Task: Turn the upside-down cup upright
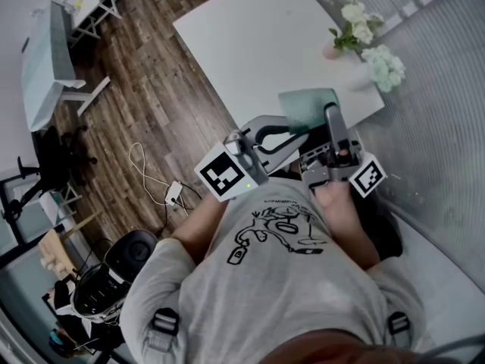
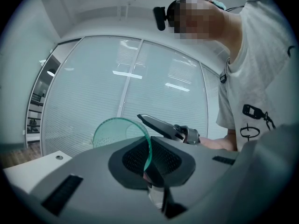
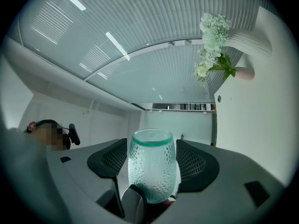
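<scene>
A green, dimpled, see-through cup (image 1: 307,106) hangs in the air at the near edge of the white table (image 1: 250,44), between both grippers. In the right gripper view the cup (image 3: 152,167) lies along the jaws, with its base pointing away from the camera and its rim near the camera. My right gripper (image 3: 152,160) is shut on the cup's sides, both pads against it. My left gripper (image 2: 148,164) is shut on the cup's thin rim (image 2: 148,148), which runs between its pads. In the head view the left gripper (image 1: 299,131) comes in from the left and the right gripper (image 1: 327,116) from below.
A pink vase of white flowers (image 1: 356,29) stands on the table's far right, also in the right gripper view (image 3: 217,50). A glass wall with blinds runs along the right. Cables and a power strip (image 1: 173,192) lie on the wooden floor, with an office chair (image 1: 53,158) further left.
</scene>
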`<action>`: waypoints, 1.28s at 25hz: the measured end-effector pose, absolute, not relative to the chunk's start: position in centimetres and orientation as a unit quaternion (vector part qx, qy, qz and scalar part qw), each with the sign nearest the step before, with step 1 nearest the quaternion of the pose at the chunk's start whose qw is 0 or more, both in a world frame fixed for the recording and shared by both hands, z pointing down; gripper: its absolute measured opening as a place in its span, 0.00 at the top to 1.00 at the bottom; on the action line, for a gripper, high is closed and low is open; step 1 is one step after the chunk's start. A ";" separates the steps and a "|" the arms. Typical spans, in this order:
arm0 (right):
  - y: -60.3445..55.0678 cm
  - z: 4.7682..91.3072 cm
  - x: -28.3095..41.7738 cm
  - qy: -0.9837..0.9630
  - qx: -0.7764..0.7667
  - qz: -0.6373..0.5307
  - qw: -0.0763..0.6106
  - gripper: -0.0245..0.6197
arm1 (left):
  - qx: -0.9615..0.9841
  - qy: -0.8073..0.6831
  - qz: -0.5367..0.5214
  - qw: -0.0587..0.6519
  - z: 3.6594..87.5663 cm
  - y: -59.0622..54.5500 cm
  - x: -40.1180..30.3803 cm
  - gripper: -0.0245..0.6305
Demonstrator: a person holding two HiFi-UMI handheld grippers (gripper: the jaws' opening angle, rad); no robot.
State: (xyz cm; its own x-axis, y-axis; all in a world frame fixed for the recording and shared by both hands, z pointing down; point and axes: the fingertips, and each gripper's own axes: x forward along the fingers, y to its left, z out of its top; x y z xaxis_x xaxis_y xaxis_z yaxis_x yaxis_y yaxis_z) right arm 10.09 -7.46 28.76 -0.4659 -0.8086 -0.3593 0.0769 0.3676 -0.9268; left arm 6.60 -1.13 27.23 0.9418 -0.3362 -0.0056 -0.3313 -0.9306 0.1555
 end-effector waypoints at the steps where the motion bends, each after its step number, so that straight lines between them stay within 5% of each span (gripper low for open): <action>1: -7.5 28.8 10.1 0.697 -0.262 -0.498 0.444 0.45 | 0.982 -0.170 -0.017 0.077 27.2 -1.2 6.6 0.94; 22: -6.3 29.0 9.9 0.762 -0.327 -0.442 0.342 0.45 | 0.979 -0.186 -0.027 0.077 26.5 -1.6 4.2 0.94; 32: -5.9 27.8 9.6 0.844 -0.388 -0.305 0.212 0.45 | 0.979 -0.189 -0.028 0.073 26.3 -2.0 3.5 0.94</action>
State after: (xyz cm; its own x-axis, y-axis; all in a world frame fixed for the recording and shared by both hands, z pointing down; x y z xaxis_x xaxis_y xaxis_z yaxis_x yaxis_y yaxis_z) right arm 9.56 -5.87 27.81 -0.6098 -0.7832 -0.1215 -0.5250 0.5140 -0.6784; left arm 3.47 -1.98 26.28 0.9273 -0.3734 -0.0280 -0.3650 -0.9181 0.1546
